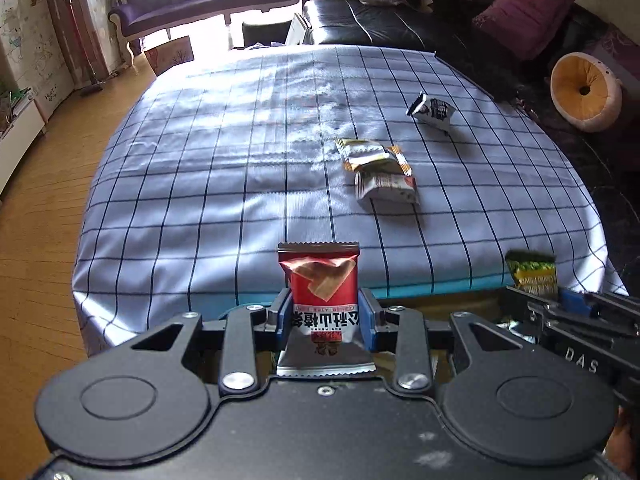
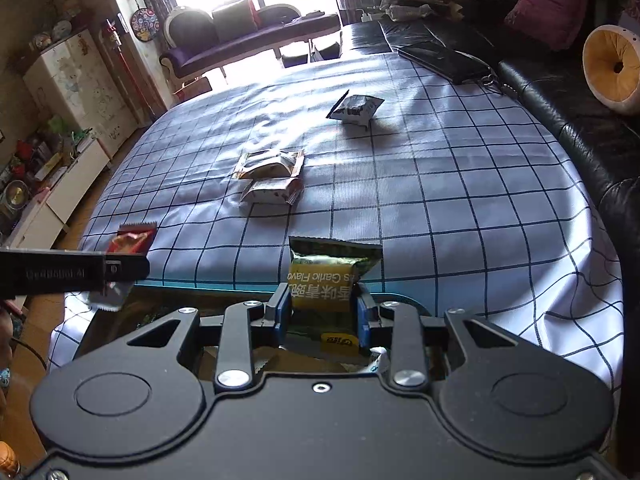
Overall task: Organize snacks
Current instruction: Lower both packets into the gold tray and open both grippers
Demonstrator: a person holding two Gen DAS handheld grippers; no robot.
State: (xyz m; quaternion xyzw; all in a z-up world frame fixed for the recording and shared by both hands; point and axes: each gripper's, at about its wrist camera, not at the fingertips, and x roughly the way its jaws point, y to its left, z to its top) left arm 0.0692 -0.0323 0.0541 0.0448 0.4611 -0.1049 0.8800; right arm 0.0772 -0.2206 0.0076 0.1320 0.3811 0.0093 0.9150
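My left gripper (image 1: 325, 312) is shut on a red snack packet (image 1: 320, 280), held upright just off the near edge of the checked table (image 1: 200, 160). My right gripper (image 2: 323, 312) is shut on a green garlic-pea packet (image 2: 328, 272), also near that edge. Each gripper shows in the other's view: the right one with its green packet (image 1: 532, 274), the left one with its red packet (image 2: 132, 238). Three packets lie on the cloth: a silver-orange one (image 1: 370, 153), a white one (image 1: 386, 188) touching it, and a black-and-white one (image 1: 432, 111) farther back.
A black leather sofa (image 2: 560, 92) with a round orange cushion (image 1: 584, 90) and a purple pillow (image 1: 524, 12) runs along the table's right and far sides. A dark flat case (image 2: 444, 60) lies at the far right corner. Wooden floor (image 1: 40, 200) and cabinets are left.
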